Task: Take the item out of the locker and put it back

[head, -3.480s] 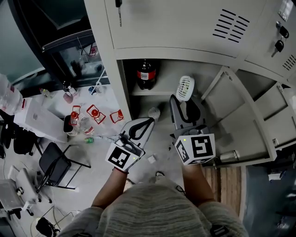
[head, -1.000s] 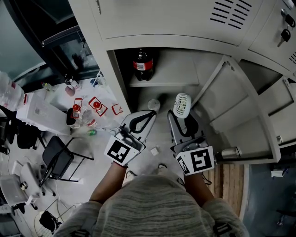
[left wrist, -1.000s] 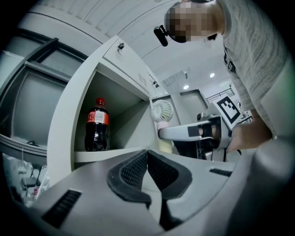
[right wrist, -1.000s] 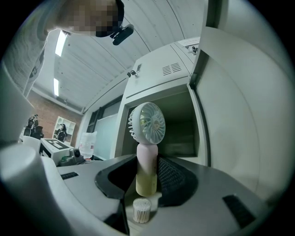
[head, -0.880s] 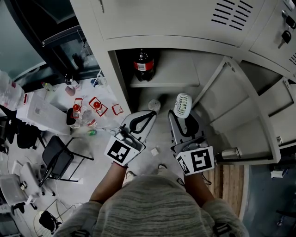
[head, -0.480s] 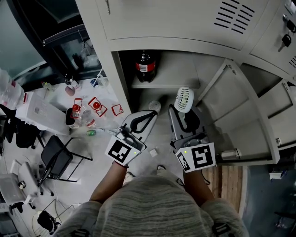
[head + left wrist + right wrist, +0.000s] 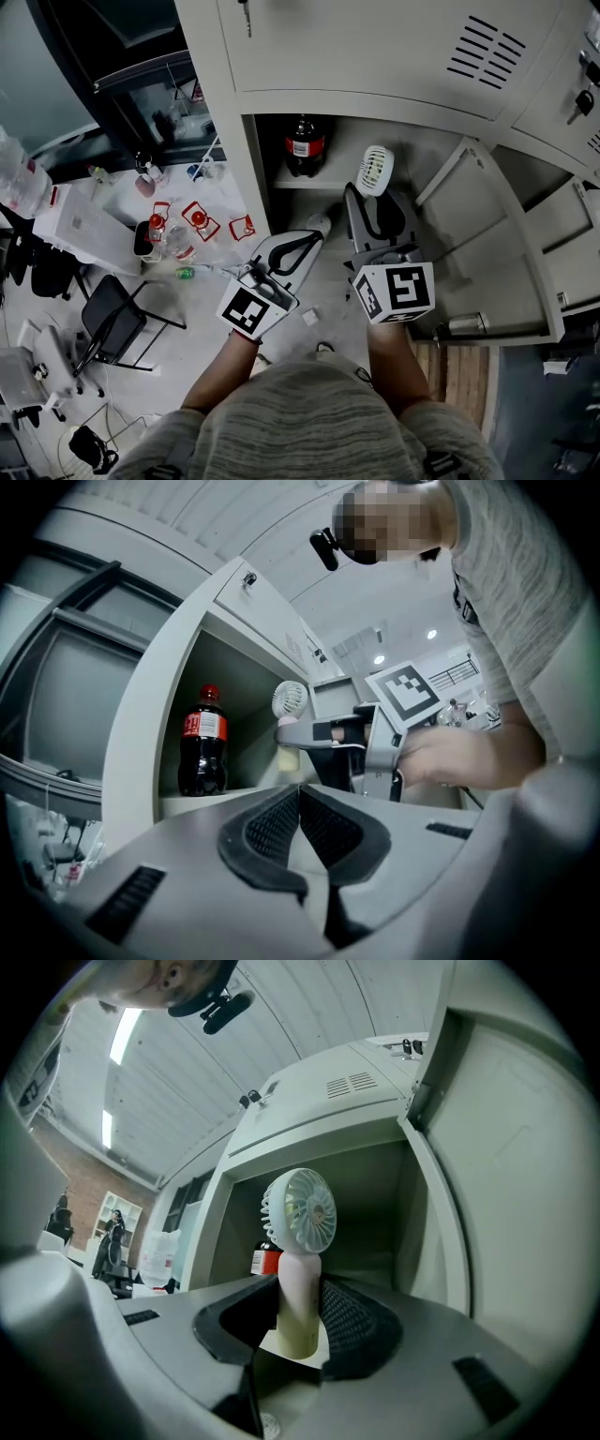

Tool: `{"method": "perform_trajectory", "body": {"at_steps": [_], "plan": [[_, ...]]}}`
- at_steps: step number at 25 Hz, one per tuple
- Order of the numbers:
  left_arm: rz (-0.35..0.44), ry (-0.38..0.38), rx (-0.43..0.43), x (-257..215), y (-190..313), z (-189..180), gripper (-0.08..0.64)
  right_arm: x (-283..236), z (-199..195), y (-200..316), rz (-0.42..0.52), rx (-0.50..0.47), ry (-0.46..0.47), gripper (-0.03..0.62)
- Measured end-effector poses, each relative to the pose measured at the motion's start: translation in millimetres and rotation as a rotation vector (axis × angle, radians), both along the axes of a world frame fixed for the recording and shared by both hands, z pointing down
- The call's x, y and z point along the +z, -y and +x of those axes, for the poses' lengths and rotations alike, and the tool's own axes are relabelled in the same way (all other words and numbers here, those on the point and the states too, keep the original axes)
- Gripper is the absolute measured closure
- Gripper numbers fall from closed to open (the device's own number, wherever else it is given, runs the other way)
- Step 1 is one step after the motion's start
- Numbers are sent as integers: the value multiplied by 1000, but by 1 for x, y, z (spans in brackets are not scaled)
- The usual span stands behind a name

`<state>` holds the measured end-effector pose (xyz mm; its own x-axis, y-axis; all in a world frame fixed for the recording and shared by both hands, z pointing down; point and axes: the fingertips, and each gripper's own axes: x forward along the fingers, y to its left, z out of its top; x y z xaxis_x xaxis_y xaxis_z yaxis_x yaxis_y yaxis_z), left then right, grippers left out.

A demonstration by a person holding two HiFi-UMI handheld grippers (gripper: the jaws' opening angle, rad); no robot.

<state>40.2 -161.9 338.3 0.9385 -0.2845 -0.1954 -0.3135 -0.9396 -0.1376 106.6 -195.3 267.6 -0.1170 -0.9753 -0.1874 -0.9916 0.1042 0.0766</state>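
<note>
A small white hand fan (image 7: 375, 171) stands upright between the jaws of my right gripper (image 7: 362, 194), which is shut on its handle (image 7: 298, 1309). Its round head (image 7: 301, 1210) is in front of the open locker compartment (image 7: 412, 150), at shelf level. A cola bottle (image 7: 305, 148) with a red label stands on the shelf's left side, also seen as the bottle (image 7: 202, 742) in the left gripper view. My left gripper (image 7: 312, 240) hangs lower and to the left, outside the locker, shut with nothing in it; its tips (image 7: 298, 795) meet.
The locker door (image 7: 487, 220) stands open to the right, close beside my right gripper. Keys (image 7: 583, 101) hang in the doors above right. On the floor at left are red-capped bottles (image 7: 194, 223), a white box (image 7: 84, 230) and a chair (image 7: 112, 328).
My right gripper has carried the fan forward from below the shelf edge up to shelf level at the locker opening. The left gripper has hardly moved.
</note>
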Motion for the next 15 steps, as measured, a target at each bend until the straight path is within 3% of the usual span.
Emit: {"method": "perform_trajectory", "body": {"at_steps": [9,15], "plan": [[-1,0,-5,1,6,1,551,-4,8,31,-11,10,21,442],[-4,5,0,3,7,4,551,5,16,49,-66,46,41,442]]}}
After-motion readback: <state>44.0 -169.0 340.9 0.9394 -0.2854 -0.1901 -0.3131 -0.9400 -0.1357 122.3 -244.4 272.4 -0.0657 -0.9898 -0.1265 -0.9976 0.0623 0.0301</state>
